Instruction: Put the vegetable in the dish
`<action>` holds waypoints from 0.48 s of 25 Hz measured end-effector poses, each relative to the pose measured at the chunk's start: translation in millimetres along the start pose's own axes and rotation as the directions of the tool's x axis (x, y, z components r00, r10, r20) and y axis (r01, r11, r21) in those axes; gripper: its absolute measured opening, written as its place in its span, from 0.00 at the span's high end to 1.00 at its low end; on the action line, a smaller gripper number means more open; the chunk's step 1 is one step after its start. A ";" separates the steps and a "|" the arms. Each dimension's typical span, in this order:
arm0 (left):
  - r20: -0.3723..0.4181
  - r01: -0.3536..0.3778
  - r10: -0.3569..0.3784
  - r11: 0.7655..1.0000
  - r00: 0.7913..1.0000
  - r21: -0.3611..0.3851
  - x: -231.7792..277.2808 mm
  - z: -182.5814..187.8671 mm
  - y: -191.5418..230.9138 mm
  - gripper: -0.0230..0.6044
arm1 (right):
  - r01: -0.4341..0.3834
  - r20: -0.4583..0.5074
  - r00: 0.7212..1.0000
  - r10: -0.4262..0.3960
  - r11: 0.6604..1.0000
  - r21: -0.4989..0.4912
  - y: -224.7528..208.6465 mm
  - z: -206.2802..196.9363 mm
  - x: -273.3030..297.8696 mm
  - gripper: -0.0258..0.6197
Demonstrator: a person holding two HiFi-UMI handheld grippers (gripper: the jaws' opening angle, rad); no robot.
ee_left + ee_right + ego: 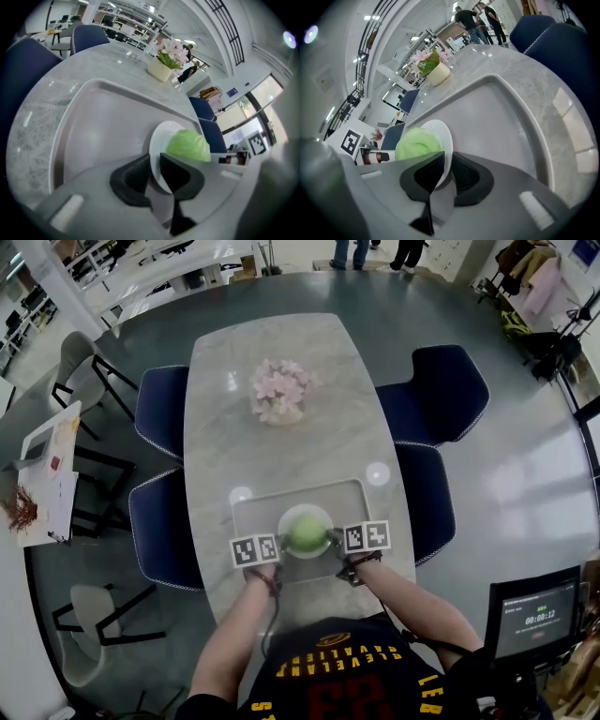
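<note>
While the cabbage [306, 532] lies in the white dish [285, 520] at the near side of the tray [251, 507] | left gripper [155, 164]: jaws pinch the dish's left rim | right gripper [446, 161]: jaws pinch its right rim

There were one tabletop [281, 343], one tray [251, 510], one dish [287, 518], one vegetable [307, 532], one flower pot [281, 393], four navy chairs [161, 409] [161, 529] [442, 390] [428, 502], two grippers [279, 542] [335, 538].

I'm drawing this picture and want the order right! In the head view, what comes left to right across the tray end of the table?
Left navy chair → left gripper → green vegetable sitting in the white dish → right gripper → right navy chair.
</note>
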State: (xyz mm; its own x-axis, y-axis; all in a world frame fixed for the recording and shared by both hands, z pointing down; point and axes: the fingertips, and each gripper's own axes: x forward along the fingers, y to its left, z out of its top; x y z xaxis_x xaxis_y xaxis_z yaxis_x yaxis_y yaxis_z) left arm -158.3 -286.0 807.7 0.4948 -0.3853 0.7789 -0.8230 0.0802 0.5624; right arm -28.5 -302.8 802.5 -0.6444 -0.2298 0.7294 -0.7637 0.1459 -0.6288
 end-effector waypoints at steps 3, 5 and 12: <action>-0.007 -0.025 0.025 0.999 1.000 0.048 1.5 0.6 0.0 0.86 | 0.042 -0.005 0.999 -0.043 0.996 -0.080 -1.1 2.9 0.7 0.88; -0.011 -0.039 0.040 0.997 0.999 0.068 2.5 1.0 0.6 0.85 | 0.068 -0.008 0.998 -0.070 0.989 -0.133 -2.2 4.7 1.4 0.87; 0.003 -0.109 0.110 0.979 0.994 0.175 0.8 2.5 1.1 0.82 | 0.102 -0.004 0.994 -0.106 0.967 -0.234 -2.9 6.6 1.8 0.86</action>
State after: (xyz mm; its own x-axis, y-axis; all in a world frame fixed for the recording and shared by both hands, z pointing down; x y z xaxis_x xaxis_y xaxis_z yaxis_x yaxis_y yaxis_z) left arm -159.5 -288.4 808.2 0.4002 -0.3773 0.8352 -0.9080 -0.0403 0.4169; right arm -27.3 -310.0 803.8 -0.5598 -0.2399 0.7932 -0.8132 0.3429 -0.4702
